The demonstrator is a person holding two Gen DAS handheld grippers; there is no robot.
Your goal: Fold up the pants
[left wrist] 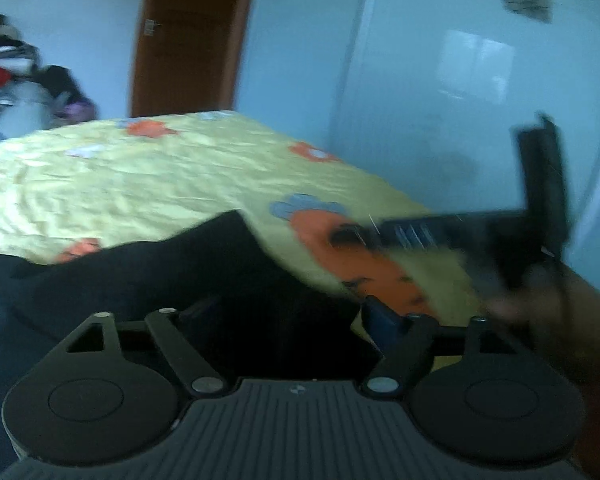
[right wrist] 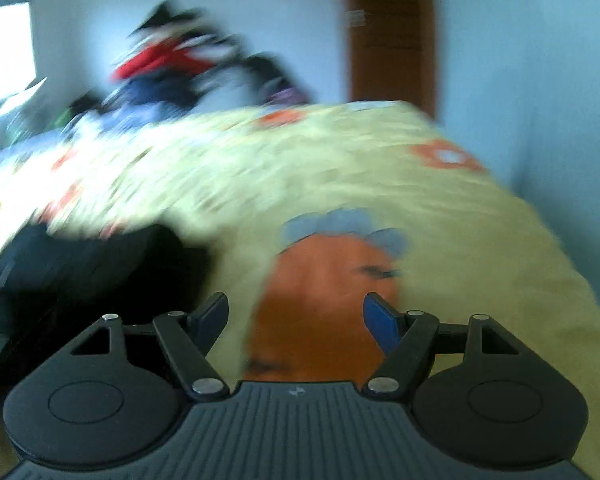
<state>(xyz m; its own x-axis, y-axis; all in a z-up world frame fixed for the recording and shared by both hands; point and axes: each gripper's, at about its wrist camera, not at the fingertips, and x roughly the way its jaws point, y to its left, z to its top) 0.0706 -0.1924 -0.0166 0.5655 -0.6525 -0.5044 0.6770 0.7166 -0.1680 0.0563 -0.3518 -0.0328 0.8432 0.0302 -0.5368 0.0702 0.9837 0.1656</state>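
Note:
Dark pants point(left wrist: 148, 280) lie on a yellow flowered bedspread point(left wrist: 140, 184). In the left wrist view they fill the lower left and run under my left gripper point(left wrist: 284, 316), whose jaws stand wide apart over the cloth; its left finger is lost against the dark fabric. My right gripper point(right wrist: 296, 316) is open and empty over an orange flower point(right wrist: 324, 292), with the pants point(right wrist: 84, 268) to its left. The right gripper also shows in the left wrist view point(left wrist: 356, 236) at the right, blurred.
A pile of mixed clothes point(right wrist: 180, 72) sits at the far side of the bed. A brown door point(left wrist: 188, 36) and pale blue walls stand behind. The bed edge point(left wrist: 380, 184) drops off at the right.

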